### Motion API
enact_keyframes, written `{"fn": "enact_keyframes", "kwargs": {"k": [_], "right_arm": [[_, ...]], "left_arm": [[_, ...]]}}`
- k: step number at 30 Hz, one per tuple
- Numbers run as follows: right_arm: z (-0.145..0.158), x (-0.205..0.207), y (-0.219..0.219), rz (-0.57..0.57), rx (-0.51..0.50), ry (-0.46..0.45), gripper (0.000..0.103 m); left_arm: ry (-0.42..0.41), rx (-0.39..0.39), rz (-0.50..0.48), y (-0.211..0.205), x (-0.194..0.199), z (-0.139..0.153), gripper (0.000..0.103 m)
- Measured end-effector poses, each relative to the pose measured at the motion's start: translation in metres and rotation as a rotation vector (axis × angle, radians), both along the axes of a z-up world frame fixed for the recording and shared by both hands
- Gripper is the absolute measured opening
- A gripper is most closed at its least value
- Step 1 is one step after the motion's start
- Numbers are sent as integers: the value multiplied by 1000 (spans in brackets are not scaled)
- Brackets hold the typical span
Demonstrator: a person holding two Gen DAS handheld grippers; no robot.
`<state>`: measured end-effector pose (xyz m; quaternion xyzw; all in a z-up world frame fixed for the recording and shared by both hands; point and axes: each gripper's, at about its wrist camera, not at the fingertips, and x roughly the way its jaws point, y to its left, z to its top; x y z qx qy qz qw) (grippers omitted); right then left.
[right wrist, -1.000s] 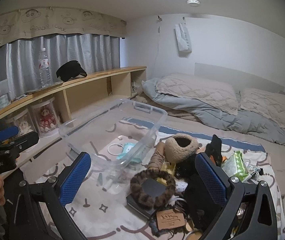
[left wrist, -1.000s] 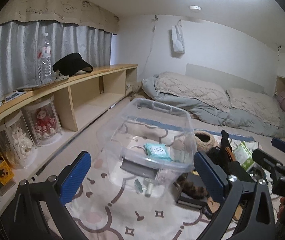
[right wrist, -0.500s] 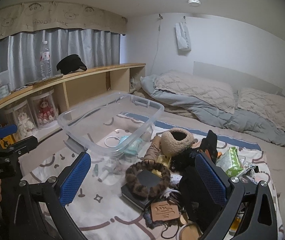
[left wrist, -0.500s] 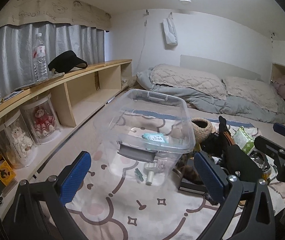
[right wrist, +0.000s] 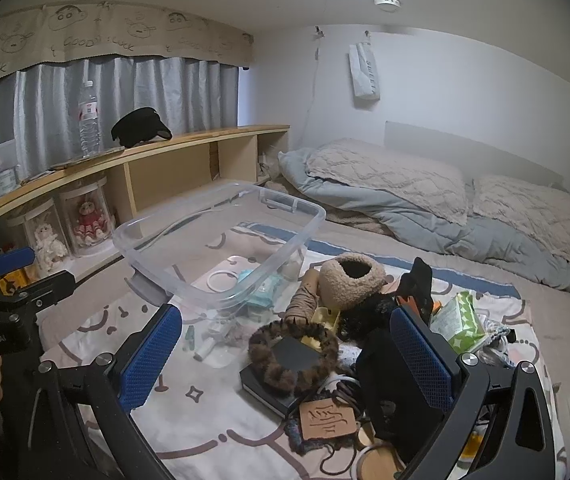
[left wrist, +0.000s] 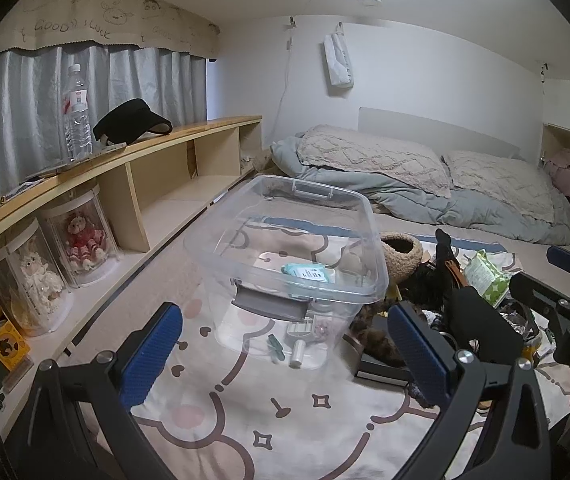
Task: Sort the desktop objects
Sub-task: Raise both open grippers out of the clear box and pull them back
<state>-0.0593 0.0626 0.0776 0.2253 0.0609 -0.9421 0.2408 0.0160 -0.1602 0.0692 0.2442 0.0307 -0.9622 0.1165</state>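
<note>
Both my grippers have pulled back and up since a second ago, so the bin (left wrist: 285, 248) sits smaller ahead. The left gripper (left wrist: 285, 354) and the right gripper (right wrist: 285, 354) both gape wide, holding nothing. There is open blanket (left wrist: 221, 412) before the left fingers; the shelf (left wrist: 133, 152) edges the left side. Only the right view shows the fur ring (right wrist: 293, 354) on the black box (right wrist: 269, 388), just ahead between its fingers, bin beyond.
</note>
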Motion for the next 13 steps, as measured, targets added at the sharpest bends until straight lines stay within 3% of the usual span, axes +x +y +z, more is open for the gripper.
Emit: {"fn": "enact_keyframes", "kwargs": {"k": [13], "right_arm": [[2,0,0,2,-2,-1,103]], "left_arm": [[5,-8,10,-1,-2,1,103]]}}
